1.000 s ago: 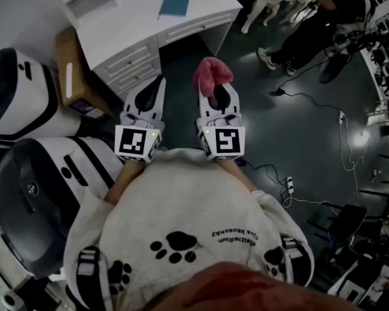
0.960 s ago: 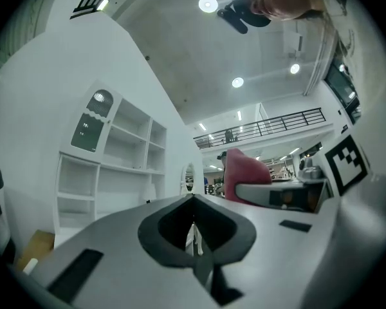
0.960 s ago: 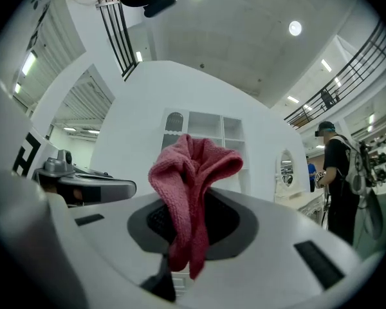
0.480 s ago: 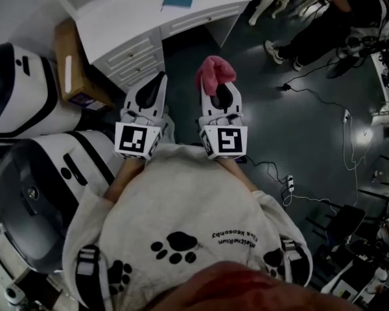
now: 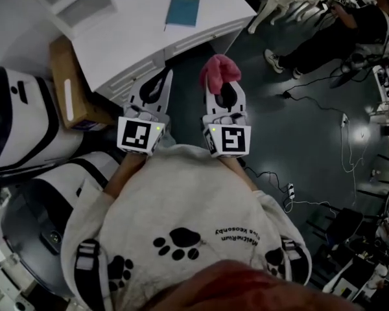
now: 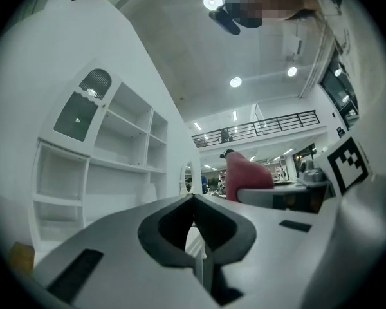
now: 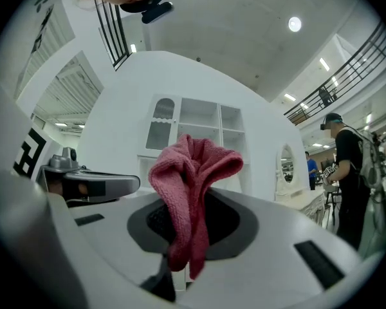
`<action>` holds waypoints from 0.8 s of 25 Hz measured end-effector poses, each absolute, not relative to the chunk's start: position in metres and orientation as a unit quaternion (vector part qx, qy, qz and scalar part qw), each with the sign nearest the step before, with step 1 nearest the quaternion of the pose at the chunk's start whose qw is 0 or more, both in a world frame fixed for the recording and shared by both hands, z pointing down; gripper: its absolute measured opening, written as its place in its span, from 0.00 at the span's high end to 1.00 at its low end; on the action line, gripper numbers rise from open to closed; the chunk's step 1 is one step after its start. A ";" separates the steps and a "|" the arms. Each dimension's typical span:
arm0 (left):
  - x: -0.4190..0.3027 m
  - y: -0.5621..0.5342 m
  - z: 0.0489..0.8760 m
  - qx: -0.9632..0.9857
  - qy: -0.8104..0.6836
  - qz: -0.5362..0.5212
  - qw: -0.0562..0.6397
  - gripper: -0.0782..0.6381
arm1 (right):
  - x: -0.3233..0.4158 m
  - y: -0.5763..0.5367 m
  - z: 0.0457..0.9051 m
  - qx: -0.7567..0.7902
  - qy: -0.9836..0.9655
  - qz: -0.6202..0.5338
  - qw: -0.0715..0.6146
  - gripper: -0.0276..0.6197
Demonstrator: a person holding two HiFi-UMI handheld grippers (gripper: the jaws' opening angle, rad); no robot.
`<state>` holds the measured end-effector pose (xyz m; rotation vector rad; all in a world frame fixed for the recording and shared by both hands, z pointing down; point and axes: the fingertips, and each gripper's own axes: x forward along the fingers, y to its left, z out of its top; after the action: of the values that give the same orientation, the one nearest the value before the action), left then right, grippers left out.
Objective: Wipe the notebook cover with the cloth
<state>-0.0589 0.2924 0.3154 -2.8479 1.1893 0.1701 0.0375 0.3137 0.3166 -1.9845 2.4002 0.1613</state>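
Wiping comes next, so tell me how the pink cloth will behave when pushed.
Likely floppy: the cloth droops in soft folds from the shut right gripper. Probably light, since its bunched top stands up unaided. The looped weave suggests it will drag rather than slip, and may bunch up more.

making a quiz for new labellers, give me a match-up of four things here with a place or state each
1 cloth
2 notebook
3 left tongs
4 cardboard box

a shut, nothing between them
b lying on the white desk
c beside the white desk
d pinched in the right tongs

Pairs: 1-d, 2-b, 3-a, 4-c
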 end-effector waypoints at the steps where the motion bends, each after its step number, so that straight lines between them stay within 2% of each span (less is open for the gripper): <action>1: -0.060 0.280 0.313 -0.923 0.379 0.058 0.027 0.88 | 0.036 0.303 0.316 -0.641 0.765 0.053 0.010 0.83; 20: -0.073 0.174 0.318 -0.946 0.318 0.056 -0.003 0.88 | 0.027 0.207 0.315 -0.697 0.715 0.042 -0.009 0.83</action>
<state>-0.0734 0.1741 0.3175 -2.9790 1.0026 0.1765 0.0266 0.2071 0.3151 -2.2038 2.2606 0.1313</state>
